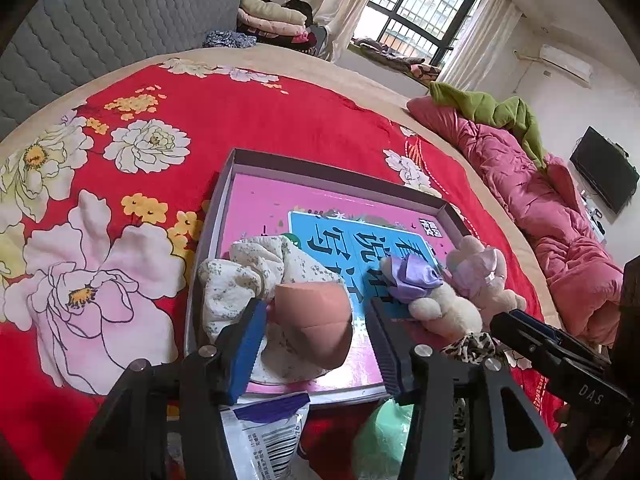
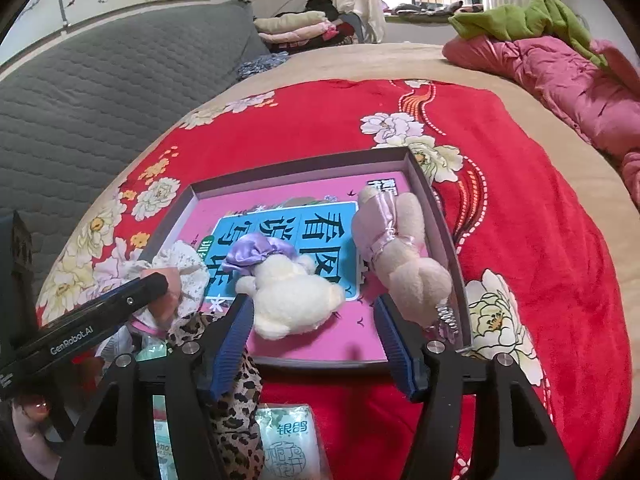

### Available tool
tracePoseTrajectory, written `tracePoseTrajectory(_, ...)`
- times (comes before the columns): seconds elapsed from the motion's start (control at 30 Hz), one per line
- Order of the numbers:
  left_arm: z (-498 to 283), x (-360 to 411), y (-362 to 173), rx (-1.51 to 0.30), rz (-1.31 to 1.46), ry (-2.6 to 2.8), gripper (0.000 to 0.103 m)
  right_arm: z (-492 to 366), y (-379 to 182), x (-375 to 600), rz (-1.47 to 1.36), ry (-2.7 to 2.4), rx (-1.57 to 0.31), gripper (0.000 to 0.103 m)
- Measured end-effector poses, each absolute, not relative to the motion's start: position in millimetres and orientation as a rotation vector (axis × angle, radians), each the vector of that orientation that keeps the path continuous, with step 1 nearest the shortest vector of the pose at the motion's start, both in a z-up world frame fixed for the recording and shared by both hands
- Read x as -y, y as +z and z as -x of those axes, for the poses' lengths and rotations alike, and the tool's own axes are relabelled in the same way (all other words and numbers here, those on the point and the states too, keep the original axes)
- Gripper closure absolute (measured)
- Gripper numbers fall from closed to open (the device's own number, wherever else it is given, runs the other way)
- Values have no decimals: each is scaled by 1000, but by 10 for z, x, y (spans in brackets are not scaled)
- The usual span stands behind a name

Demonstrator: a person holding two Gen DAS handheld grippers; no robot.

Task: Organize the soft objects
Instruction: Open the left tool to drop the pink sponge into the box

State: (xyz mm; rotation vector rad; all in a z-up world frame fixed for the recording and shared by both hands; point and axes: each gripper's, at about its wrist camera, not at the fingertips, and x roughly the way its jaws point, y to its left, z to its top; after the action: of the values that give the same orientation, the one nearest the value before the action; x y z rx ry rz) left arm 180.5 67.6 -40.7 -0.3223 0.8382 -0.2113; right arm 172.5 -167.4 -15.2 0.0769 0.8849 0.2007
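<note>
A shallow grey box point(image 1: 240, 160) point(image 2: 420, 168) with a pink and blue printed bottom lies on the red floral blanket. In it are a white floral cloth point(image 1: 240, 264) point(image 2: 188, 264), a cream plush with a purple bow point(image 1: 444, 308) point(image 2: 288, 292) and a cream plush with a pale pink ribbon point(image 1: 480, 276) point(image 2: 400, 248). My left gripper point(image 1: 316, 320) is open, with a pinkish-brown sponge point(image 1: 316, 320) between its fingers over the cloth. My right gripper point(image 2: 312, 328) is open, just in front of the purple-bow plush.
A leopard-print scrunchie point(image 2: 236, 400) point(image 1: 468, 348), a mint green soft thing point(image 1: 384, 436) and plastic packets point(image 1: 264, 436) point(image 2: 288, 440) lie on the blanket point(image 1: 280, 120) before the box. A pink quilt point(image 1: 540, 208) and green garment point(image 2: 520, 20) lie at the right. A grey headboard point(image 2: 100, 100) stands left.
</note>
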Motion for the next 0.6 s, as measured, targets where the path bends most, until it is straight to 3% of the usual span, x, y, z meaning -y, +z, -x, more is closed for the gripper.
tracePoseTrajectory(0.33, -1666, -741, -230, -752, 326, -203, 50, -1642, -66, 1617, -55, 218, -848, 36)
tracePoseTrajectory(0.47, -1593, -780, -125, -711, 326, -205, 42, -1596, -37, 1606, -57, 229, -835, 35)
tracePoseTrajectory(0.6, -1530, -835, -34, -677, 325, -201, 41, -1552, -11, 1594, -47, 233, -828, 35)
